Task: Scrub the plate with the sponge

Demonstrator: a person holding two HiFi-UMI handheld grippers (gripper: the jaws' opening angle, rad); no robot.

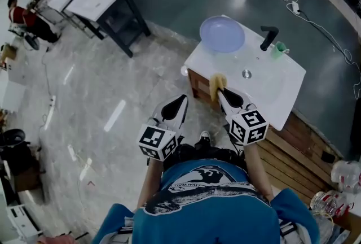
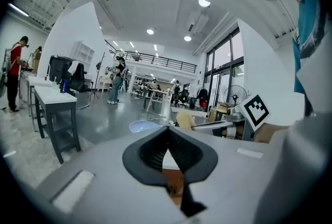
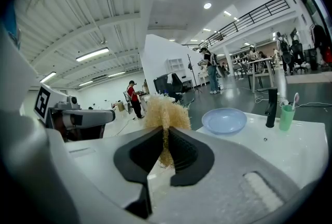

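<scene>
A pale blue plate (image 1: 222, 33) lies at the far left corner of the white sink counter (image 1: 282, 90); it also shows in the right gripper view (image 3: 224, 120) and, small, in the left gripper view (image 2: 142, 125). My right gripper (image 1: 220, 90) is shut on a yellow fibrous sponge (image 1: 216, 83), whose tuft sticks up between the jaws (image 3: 165, 114), just at the counter's near edge. The left gripper (image 1: 181, 100) is shut with nothing in it (image 2: 167, 132), hanging over the floor left of the counter.
On the counter stand a black tap (image 1: 268, 37) and a green cup (image 1: 279, 49) with a toothbrush, beside a drain hole (image 1: 246, 74). A dark-legged white table (image 1: 104, 3) stands far left. Cables (image 1: 293, 8) trail on the floor behind. Wooden decking (image 1: 293, 152) lies right.
</scene>
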